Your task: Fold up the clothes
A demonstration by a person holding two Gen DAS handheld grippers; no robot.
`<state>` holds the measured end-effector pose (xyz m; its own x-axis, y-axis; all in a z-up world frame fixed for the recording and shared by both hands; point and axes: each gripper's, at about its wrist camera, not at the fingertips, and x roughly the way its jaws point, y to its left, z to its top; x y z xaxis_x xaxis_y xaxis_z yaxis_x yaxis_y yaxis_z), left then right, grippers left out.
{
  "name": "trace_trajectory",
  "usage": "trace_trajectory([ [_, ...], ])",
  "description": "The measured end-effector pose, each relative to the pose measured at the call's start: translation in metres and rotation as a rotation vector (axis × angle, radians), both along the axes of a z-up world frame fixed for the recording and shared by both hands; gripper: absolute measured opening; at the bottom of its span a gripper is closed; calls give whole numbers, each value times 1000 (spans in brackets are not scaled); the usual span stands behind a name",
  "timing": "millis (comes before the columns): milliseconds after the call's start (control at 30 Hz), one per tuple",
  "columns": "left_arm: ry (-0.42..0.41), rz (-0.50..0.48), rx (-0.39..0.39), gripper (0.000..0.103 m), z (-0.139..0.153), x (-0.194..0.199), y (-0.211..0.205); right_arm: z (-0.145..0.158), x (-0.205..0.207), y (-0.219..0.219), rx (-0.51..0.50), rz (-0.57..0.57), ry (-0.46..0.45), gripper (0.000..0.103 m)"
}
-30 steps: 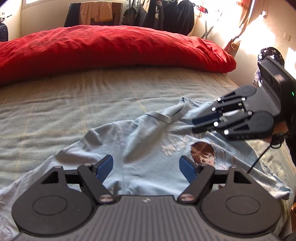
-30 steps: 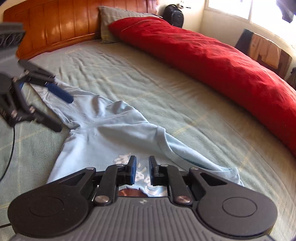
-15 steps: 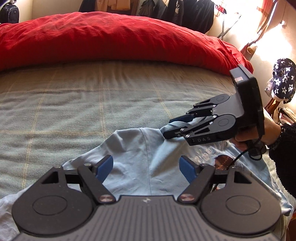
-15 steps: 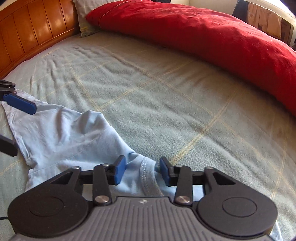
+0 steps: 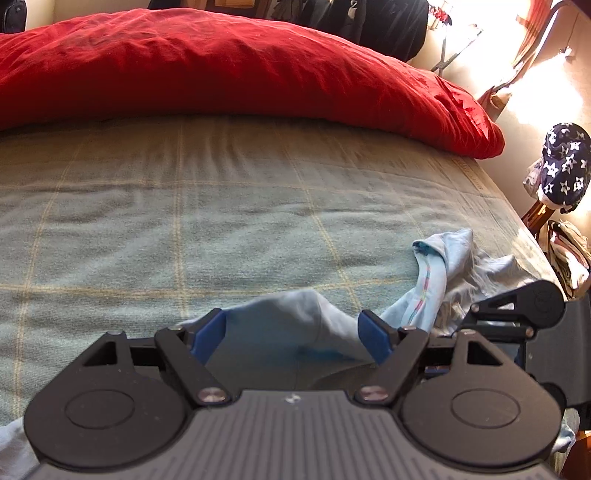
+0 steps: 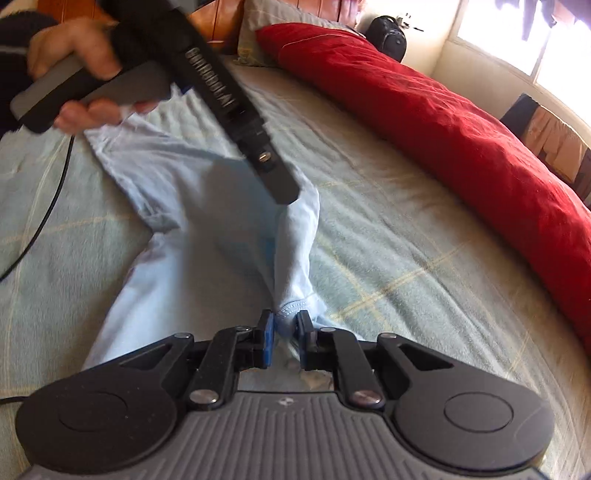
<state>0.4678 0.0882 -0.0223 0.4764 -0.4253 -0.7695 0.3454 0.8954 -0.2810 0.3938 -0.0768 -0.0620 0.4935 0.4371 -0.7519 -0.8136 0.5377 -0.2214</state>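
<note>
One light-blue shirt (image 6: pixel 207 236); two tongs, left tongs (image 5: pixel 291 334) and right tongs (image 6: pixel 283 339); one red duvet (image 5: pixel 229 70); one bed (image 5: pixel 184 221); one pillow (image 6: pixel 266 14); one star-patterned cap (image 5: pixel 563 162).

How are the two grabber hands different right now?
The left gripper has its fingers spread wide apart, with the light blue shirt lying loose between them. The right gripper has its fingers nearly together, pinching a bunched hem of that shirt. Both have blue pads, black arms, and hover over the green blanket.
</note>
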Motion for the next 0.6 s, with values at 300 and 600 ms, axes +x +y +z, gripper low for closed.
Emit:
trace_trajectory([
  [300, -40, -82, 35, 58, -2, 30, -37, -5, -39, -14, 17, -5, 25, 19],
  [600, 58, -140, 117, 38, -47, 78, -65, 20, -54, -36, 99, -67, 1, 25],
])
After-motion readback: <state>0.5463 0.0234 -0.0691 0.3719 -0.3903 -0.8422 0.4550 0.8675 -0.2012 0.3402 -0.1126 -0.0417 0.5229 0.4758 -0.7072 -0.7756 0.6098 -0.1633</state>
